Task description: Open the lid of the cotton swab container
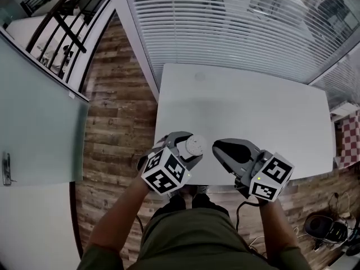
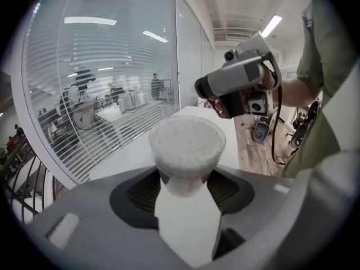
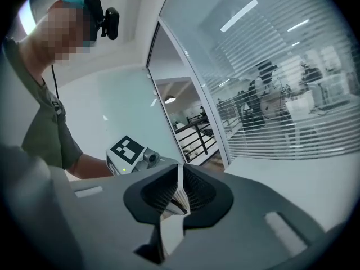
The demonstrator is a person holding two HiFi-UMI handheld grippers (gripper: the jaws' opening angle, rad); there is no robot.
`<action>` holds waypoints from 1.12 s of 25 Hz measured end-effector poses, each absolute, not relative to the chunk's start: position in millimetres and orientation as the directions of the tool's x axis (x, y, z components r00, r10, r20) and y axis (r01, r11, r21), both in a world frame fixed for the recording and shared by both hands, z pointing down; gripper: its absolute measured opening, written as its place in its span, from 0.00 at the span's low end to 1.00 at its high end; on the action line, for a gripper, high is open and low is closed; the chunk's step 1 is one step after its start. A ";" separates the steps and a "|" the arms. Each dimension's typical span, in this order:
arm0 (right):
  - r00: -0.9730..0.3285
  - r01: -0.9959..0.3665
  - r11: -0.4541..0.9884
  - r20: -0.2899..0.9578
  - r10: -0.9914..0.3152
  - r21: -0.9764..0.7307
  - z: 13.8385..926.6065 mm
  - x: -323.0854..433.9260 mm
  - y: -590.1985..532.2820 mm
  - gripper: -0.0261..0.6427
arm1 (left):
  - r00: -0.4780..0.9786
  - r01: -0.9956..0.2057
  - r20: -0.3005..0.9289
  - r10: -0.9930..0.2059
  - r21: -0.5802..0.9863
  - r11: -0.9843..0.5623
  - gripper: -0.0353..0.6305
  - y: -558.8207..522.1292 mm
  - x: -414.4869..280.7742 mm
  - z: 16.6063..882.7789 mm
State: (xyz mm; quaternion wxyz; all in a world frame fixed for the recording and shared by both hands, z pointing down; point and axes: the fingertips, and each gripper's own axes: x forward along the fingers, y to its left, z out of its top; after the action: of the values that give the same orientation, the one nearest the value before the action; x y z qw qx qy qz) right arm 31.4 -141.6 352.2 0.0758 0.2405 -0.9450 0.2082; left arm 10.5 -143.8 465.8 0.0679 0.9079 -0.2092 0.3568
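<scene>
**Container pinched in the left claw, right claw shut and empty**

Head view: both grippers hang over the near edge of the white table. The left gripper pinches the round cotton swab container by its sides, off the tabletop. The right gripper sits just beside it without touching, its jaws pressed together on nothing. Wood floor lies to the left of the table and a wall of blinds stands beyond it. That leaves open room ahead and to either side.

Left gripper view: the container stands upright between the 2 pads, its grainy white top facing the camera. The lid's seam cannot be made out here. The right gripper is up and to the right, apart from the container.

Right gripper view: the 2 jaws meet with nothing between them.

To do this step well, the right claw probably needs to spread, reach the lid's rim and lift or flip it. Meanwhile the left should hold low on the body, firmly but without crushing it. Working over the tabletop rather than past its near edge would catch any swabs that spill.
</scene>
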 end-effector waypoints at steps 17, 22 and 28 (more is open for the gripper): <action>-0.863 -0.387 0.921 0.370 -0.345 -0.042 307.3 -21.7 -129.6 0.26 | 0.651 -0.414 0.684 -0.328 -0.042 -0.909 0.45 -139.0 1.4 418.7; -0.861 -0.360 0.933 0.391 -0.327 -0.012 301.9 -31.1 -128.5 0.33 | 0.650 -0.417 0.684 -0.329 -0.041 -0.908 0.45 -138.1 -1.7 412.2; -0.833 -0.304 0.953 0.485 -0.264 -0.004 319.2 -41.7 -124.4 0.45 | 0.648 -0.402 0.692 -0.318 -0.044 -0.915 0.45 -134.9 -0.4 410.4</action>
State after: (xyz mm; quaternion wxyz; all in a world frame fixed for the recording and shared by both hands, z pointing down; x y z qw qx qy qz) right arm -41.7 -124.4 319.2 0.2474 0.1485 -0.9566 0.0407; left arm -0.4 -134.9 410.4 0.0567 0.9060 -0.1987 0.3695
